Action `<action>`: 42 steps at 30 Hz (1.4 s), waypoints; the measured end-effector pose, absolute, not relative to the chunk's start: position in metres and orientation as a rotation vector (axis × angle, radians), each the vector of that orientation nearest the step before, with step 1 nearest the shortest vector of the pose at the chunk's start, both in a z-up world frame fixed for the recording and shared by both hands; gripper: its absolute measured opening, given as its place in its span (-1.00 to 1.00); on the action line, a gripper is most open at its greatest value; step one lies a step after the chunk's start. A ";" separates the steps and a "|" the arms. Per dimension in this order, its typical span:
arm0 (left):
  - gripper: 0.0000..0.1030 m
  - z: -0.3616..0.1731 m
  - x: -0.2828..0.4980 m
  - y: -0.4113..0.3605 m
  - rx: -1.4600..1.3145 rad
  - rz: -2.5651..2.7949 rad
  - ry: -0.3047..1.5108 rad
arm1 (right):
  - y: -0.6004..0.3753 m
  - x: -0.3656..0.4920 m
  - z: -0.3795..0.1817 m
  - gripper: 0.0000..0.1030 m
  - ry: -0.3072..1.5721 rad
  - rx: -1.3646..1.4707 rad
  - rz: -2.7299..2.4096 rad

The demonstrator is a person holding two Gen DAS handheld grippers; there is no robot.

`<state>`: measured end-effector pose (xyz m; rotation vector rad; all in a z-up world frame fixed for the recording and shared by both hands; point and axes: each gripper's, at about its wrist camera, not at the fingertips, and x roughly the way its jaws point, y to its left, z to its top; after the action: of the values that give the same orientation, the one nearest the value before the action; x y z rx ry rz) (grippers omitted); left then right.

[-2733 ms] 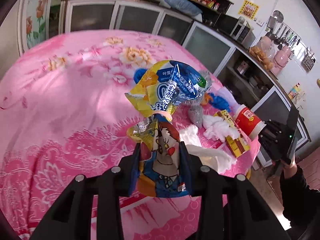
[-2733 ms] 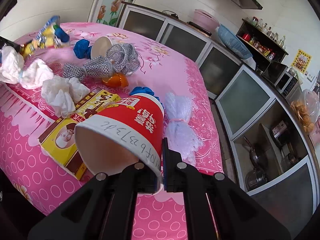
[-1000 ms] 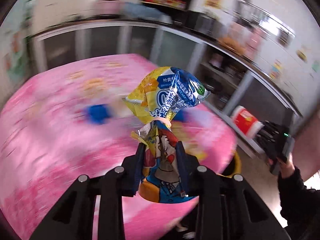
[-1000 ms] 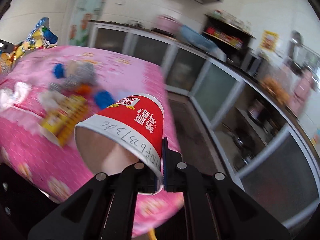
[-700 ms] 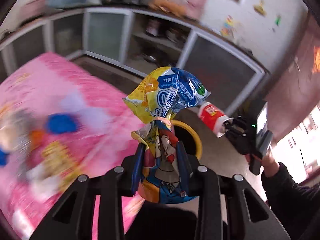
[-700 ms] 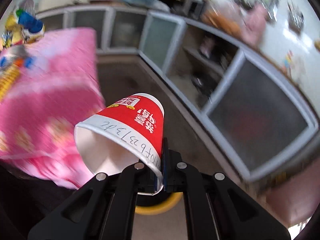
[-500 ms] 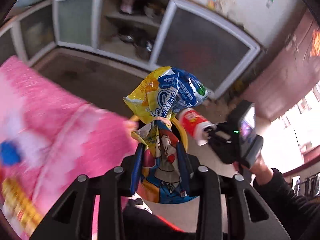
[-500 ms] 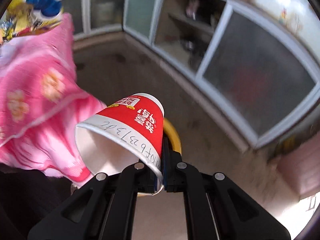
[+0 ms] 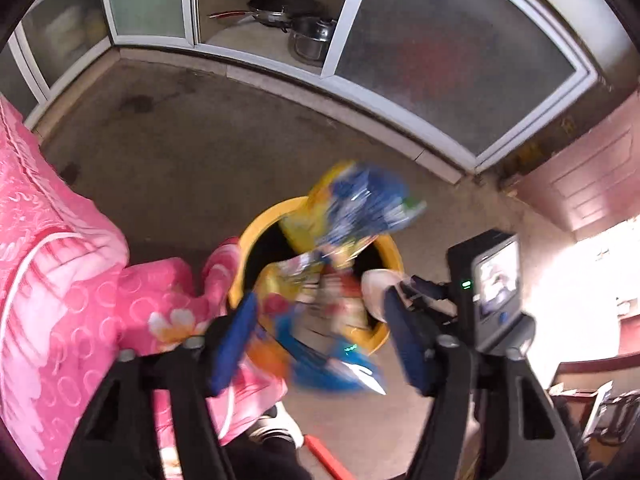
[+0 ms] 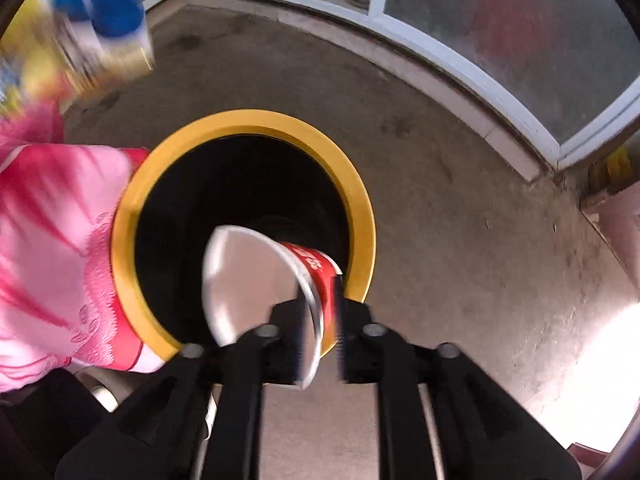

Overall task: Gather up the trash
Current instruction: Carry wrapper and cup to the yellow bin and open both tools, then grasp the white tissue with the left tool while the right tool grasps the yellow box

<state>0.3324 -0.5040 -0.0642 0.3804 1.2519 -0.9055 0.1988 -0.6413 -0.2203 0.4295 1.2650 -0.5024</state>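
A yellow-rimmed trash bin (image 10: 352, 184) with a dark inside stands on the floor below both grippers; it also shows in the left wrist view (image 9: 256, 232). My left gripper (image 9: 320, 328) is open; the blue and yellow snack bags (image 9: 352, 216) are blurred and loose between its fingers, above the bin. My right gripper (image 10: 320, 344) is slightly open; the red paper cup (image 10: 264, 280) tips away from it over the bin mouth. The snack bags also show at the top left of the right wrist view (image 10: 88, 20).
The pink tablecloth (image 9: 52, 280) hangs at the left, against the bin's rim. Glass-door cabinets (image 9: 440, 60) with pots (image 9: 308, 40) line the far side of the grey floor (image 10: 460, 200). The right gripper's camera body (image 9: 488, 288) is close at right.
Both grippers swung from the table down over the bin. The left jaws opened and the snack bags are falling. The right jaws loosened and the cup is tipping out.
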 end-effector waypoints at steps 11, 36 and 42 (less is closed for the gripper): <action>0.85 0.011 0.307 -0.438 0.054 -1.001 1.022 | -0.628 0.127 -0.127 0.40 0.959 0.290 -0.670; 0.85 0.068 0.168 0.027 0.329 -0.093 0.591 | -0.238 0.233 0.026 0.84 0.497 -0.169 0.180; 0.85 0.046 0.194 0.063 0.212 -0.116 0.661 | -0.206 0.247 0.014 0.84 0.568 -0.213 0.184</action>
<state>0.1945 0.0629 0.0461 0.2119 0.6608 -0.1155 0.2467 -0.2058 0.0143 -0.2133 0.5681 0.1841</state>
